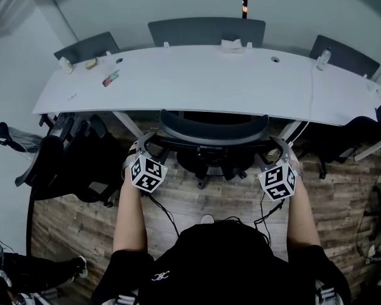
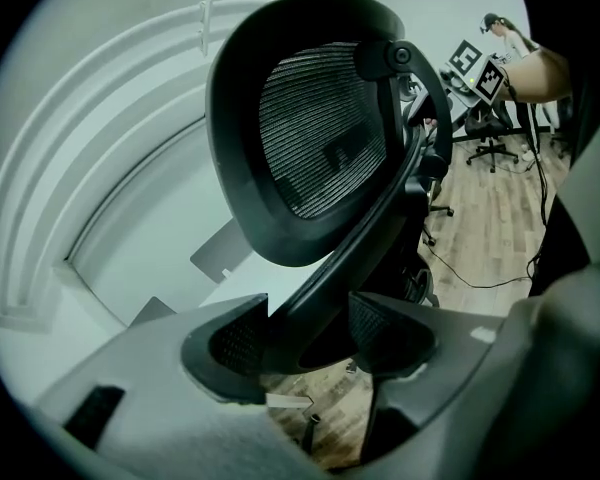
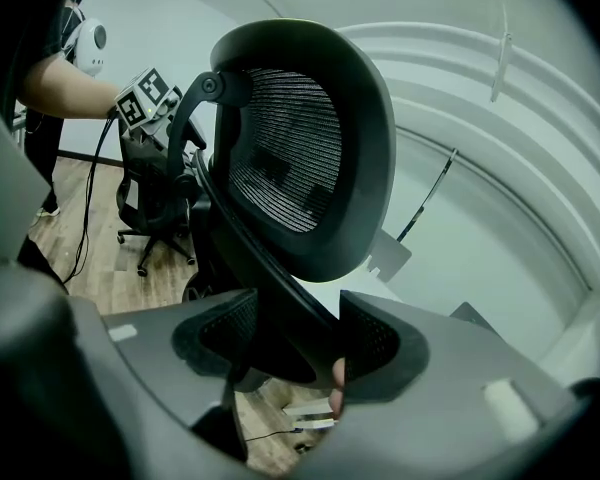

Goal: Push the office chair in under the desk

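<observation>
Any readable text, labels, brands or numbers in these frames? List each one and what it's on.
No readable word or number in any view.
The cubes on the left gripper and right gripper, both clamped on the office chair: square black-and-white markers only, no letters.
Person's black top: small white logo, too small to read.
Small packet on the desk: print too blurred to read.

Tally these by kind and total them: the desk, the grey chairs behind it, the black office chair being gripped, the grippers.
Desk: 1
Grey chairs behind it: 3
Black office chair: 1
Grippers: 2, left gripper and right gripper, both shut on that chair
Total: 7
</observation>
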The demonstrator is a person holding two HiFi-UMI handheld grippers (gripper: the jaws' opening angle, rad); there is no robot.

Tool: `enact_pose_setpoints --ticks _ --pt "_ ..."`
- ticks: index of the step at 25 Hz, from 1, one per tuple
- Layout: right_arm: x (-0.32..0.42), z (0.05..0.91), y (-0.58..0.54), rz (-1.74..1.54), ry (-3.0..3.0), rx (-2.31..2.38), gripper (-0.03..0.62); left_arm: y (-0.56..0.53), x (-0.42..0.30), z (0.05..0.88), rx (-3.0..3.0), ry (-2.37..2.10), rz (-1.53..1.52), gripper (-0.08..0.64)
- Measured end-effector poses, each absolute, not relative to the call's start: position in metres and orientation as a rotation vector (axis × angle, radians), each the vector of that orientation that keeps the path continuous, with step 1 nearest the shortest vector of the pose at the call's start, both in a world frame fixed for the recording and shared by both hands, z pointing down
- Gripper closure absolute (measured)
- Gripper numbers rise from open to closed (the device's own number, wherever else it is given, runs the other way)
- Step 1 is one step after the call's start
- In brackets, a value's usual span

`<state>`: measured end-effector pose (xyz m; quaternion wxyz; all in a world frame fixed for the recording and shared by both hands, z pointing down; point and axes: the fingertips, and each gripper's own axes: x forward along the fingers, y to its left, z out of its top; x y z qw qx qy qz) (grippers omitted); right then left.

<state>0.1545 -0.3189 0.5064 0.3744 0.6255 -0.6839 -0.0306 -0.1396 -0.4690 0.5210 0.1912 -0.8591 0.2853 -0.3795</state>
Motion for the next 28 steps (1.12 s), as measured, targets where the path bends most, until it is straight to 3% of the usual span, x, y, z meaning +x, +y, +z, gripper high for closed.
enact_pose_setpoints --ticks 28 --pt "0.164 0.507 -0.389 0.002 -1.738 1.591 0.319 -0.54 -0.131 0.516 -2.497 0.717 -0.992 0.307"
